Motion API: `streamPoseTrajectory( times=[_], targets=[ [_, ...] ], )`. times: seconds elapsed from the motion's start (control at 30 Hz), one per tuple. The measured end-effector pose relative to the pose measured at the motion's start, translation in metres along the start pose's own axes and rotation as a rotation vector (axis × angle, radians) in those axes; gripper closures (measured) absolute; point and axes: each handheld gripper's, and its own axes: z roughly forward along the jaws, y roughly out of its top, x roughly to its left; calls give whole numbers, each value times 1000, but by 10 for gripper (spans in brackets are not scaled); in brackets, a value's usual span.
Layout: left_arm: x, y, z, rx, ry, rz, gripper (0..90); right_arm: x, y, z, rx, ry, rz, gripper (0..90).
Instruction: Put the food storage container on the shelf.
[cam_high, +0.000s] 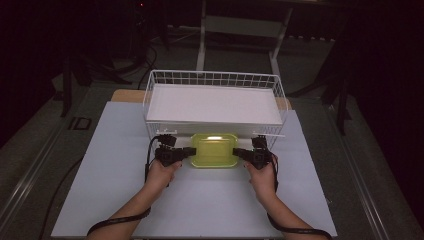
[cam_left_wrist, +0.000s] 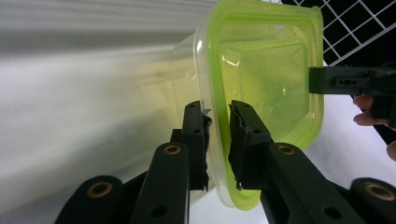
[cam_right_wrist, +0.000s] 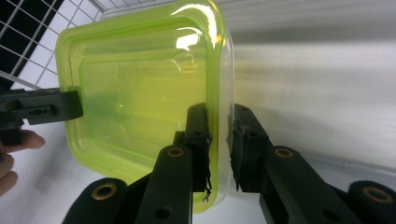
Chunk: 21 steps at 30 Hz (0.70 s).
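Basically translucent lime plastic tub (cam_high: 214, 149), rounded corners, rims pinched by L (cam_high: 189, 151) & R hand-held gripper (cam_high: 239, 152).

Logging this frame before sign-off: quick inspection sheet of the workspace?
Surface: pale table sheet, bare around the work.
Job's things: yellow-green lidded container, on the sheet just in front of the white wire basket.
Clutter: nothing seen.
Grippers: left gripper clamps the container's left rim; right gripper clamps its right rim; each pair of jaws straddles the lid edge in its gripper view.
Cables: one black cable trails past each forearm toward the near edge.
Surroundings: dark room, white table frame behind.
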Motion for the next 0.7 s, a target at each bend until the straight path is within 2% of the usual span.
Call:
streamPoseTrajectory(
  times=[0.1, 0.2, 0.27, 0.33, 0.4, 0.5, 0.63, 0.7],
  targets=[
    [-1, -1, 1, -37, 27, 45, 729, 0, 1, 1, -24, -3, 2, 761],
    [0, -1, 4, -63, 33, 48, 687, 0, 3, 3, -36, -27, -7, 726],
    [1, -1, 6, -90, 45, 60, 661, 1, 5, 5, -49, -45, -49, 725],
    [1, -2, 9, -121, 72, 89, 621, 1, 5, 6, -57, -59, -54, 710],
    [3, -4, 11, -143, 64, 80, 593, 0, 5, 8, -73, -58, -54, 693],
    [3, -5, 13, -174, 87, 116, 560, -1, 4, 11, -97, -52, -58, 640],
    [3, -3, 15, -184, 117, 107, 523, -2, 1, 12, -124, -52, -51, 611],
    [2, -3, 13, -195, 127, 112, 497, -2, 0, 11, -131, -59, -68, 548]
  ],
)
